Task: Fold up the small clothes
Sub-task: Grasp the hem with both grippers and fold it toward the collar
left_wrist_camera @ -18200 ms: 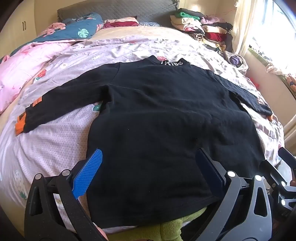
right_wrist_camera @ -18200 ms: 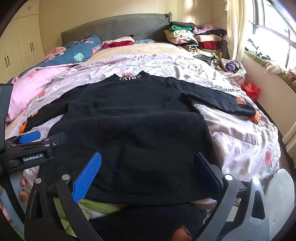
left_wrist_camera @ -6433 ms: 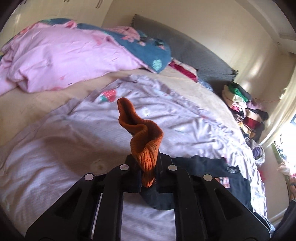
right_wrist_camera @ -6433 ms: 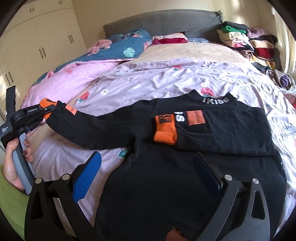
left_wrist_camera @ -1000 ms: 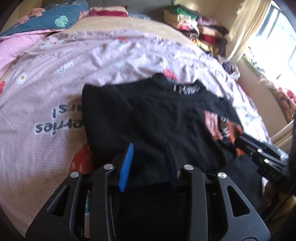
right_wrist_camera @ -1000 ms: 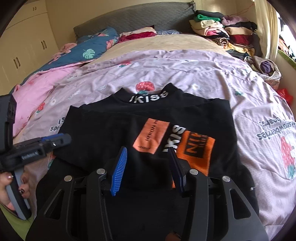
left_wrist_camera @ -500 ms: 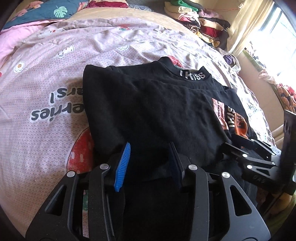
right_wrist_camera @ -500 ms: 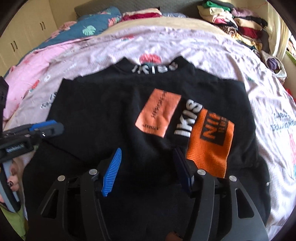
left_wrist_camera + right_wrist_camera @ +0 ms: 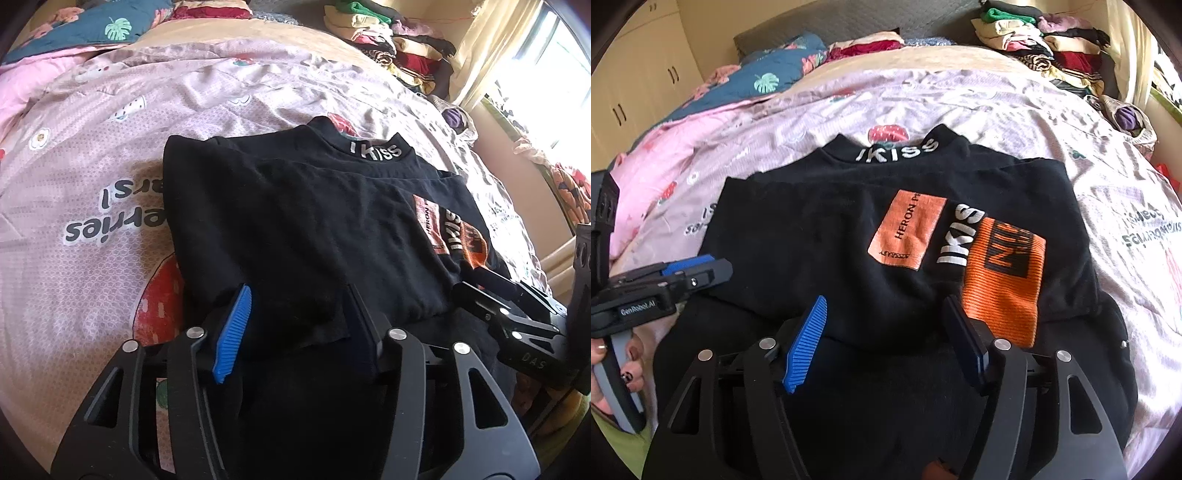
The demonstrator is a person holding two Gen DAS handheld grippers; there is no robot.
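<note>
A black sweater (image 9: 295,221) (image 9: 820,236) lies flat on the bed, collar away from me, both sleeves folded across the chest. The orange cuff (image 9: 1004,273) and an orange patch (image 9: 905,229) lie on top. My left gripper (image 9: 295,314) is open just above the folded sleeve's lower edge on the sweater's left side; it also shows in the right wrist view (image 9: 690,269). My right gripper (image 9: 882,325) is open over the same lower edge beside the orange cuff; it also shows in the left wrist view (image 9: 491,284).
The bed has a pink printed sheet (image 9: 92,206). Pink and blue quilts (image 9: 738,92) lie at the far left. A pile of folded clothes (image 9: 1041,40) sits at the far right by the window curtain (image 9: 480,55).
Both grippers have opened a little wider and pulled slightly back toward the sweater's lower part. The sweater has not moved.
</note>
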